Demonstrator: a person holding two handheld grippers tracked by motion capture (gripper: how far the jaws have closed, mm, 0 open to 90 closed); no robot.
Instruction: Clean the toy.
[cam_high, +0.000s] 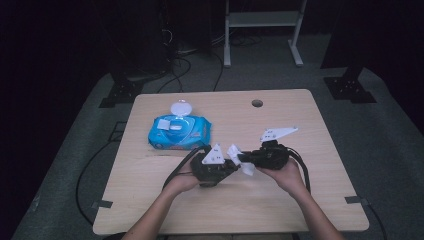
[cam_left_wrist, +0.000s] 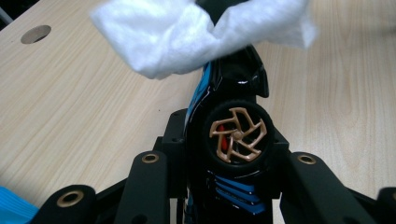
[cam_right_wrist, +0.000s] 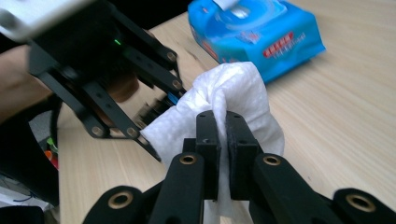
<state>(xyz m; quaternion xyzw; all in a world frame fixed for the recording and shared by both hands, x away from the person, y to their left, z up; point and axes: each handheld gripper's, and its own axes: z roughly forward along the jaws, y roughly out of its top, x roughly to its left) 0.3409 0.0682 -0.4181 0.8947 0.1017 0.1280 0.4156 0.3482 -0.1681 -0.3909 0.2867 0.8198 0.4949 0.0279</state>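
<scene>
while the left gripper (cam_left_wrist: 219, 154) clamps a black toy car (cam_left_wrist: 233, 140), the right gripper (cam_right_wrist: 223, 135) pinches a white wipe (cam_right_wrist: 233, 88) against it; wipe pack (cam_high: 179, 132) at ten o'clock.

Near the front middle of the wooden table (cam_high: 300, 200), the left gripper (cam_high: 231, 167) and the right gripper (cam_high: 245, 158) point toward each other, each held in one of the person's hands, with a crumpled white wipe (cam_high: 235, 152) bunched right where their tips meet. The jaws are too dark and small here to say for certain which pair pinches it. Well behind the left gripper lies a blue wipes pack (cam_high: 179, 132), its round white lid flipped up.
</scene>
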